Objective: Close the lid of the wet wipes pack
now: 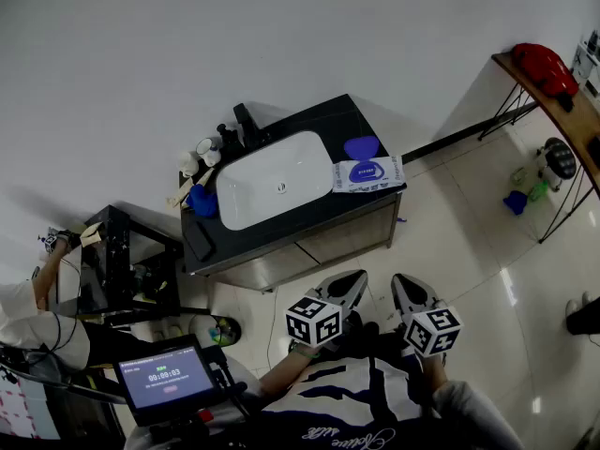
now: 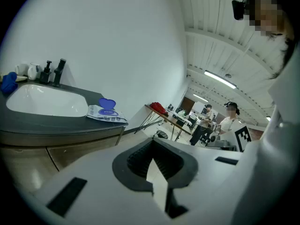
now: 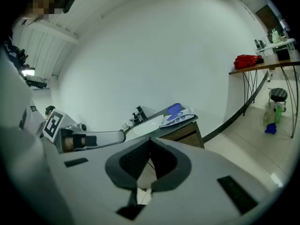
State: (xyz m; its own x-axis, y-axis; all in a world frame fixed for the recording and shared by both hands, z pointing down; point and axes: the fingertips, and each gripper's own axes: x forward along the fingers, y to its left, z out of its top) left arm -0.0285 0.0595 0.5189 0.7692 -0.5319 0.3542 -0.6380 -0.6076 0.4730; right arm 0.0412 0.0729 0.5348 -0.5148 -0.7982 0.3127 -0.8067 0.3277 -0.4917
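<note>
The wet wipes pack lies flat on the right end of the black counter, its blue lid flipped open toward the wall. The left gripper view shows the pack far ahead at the left, and in the right gripper view the pack is small and distant. My left gripper and right gripper hang low by my body, well short of the counter. The left gripper and the right gripper each have their tips together, with nothing held.
A white sink fills the counter's middle, with a black faucet, small cups and a blue item at its left. A black rack and a person are at the left. A wooden table carries a red bag.
</note>
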